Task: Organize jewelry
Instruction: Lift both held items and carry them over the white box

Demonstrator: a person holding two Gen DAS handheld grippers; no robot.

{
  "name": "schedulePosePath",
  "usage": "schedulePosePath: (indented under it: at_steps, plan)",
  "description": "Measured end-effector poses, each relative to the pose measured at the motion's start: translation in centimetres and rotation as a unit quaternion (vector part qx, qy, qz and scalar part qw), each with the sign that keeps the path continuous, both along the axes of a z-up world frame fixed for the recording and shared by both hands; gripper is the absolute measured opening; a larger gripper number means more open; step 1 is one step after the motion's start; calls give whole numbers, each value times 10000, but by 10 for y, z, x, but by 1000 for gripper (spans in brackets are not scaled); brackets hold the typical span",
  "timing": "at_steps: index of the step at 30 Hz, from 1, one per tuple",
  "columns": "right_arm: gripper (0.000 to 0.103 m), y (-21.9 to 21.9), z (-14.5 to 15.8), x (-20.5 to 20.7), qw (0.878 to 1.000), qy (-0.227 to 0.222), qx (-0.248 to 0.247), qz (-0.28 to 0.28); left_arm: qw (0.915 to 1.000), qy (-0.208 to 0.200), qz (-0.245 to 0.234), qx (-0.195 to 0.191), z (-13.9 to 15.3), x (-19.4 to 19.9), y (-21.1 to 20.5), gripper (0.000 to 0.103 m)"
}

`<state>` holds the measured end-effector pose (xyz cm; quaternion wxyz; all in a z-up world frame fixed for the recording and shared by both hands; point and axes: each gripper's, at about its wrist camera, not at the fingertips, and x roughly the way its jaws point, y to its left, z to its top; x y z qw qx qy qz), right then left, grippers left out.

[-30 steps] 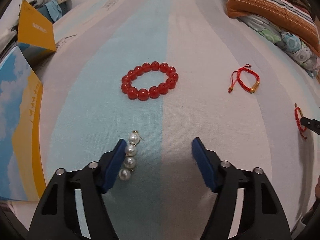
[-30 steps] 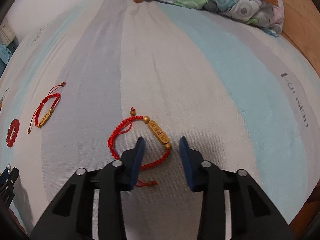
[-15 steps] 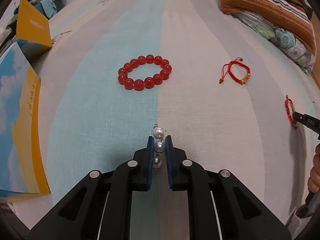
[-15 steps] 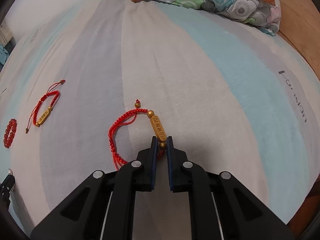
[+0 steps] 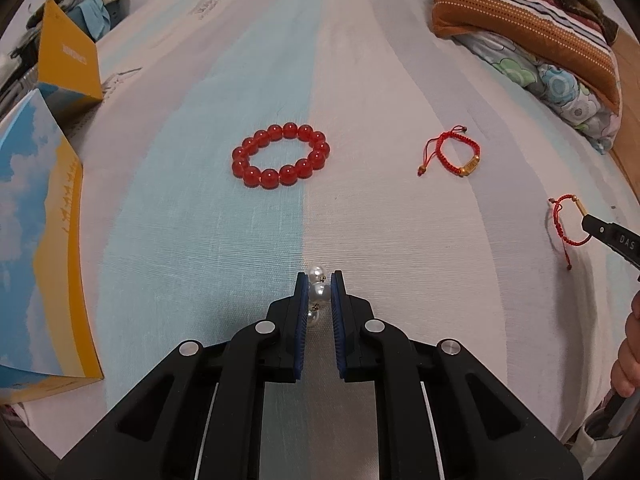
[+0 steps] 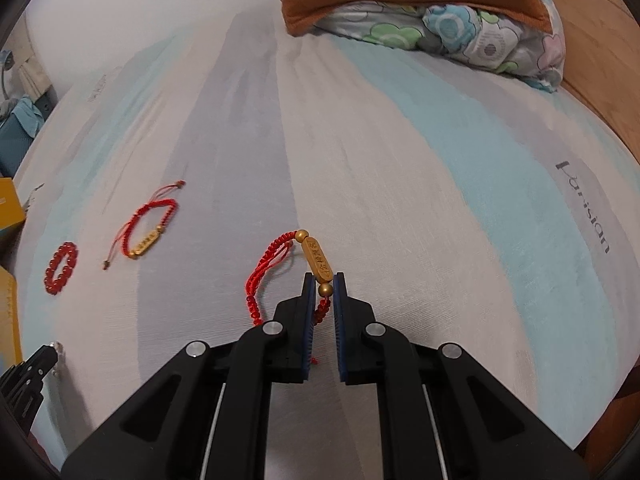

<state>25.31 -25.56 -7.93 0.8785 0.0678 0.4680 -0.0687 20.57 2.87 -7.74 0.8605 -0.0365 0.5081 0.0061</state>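
Bedroom: striped bedsheet (image 5: 240,240), stacked pillows (image 5: 532,36).

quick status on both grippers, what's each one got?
Left gripper: closed on the pearl strand.
Right gripper: closed on the red cord bracelet with gold charm.

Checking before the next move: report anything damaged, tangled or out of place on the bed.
Nothing stands out. The left gripper is shut on the pearl strand, the right gripper on the red cord bracelet. The red bead bracelet and second cord bracelet lie flat and apart.
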Motion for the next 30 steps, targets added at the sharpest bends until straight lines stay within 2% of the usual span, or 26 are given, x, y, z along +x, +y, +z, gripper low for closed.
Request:
schedulePosePath:
  at_steps: [18,30]
  plan:
    - [8,31,33,-14,9990,-136,5,414,9998,-191,54,3,42,-13,7,11]
    - [8,76,71,-31,9971,-332,-37,690,9985,-390,354,164,79,-30,39,11]
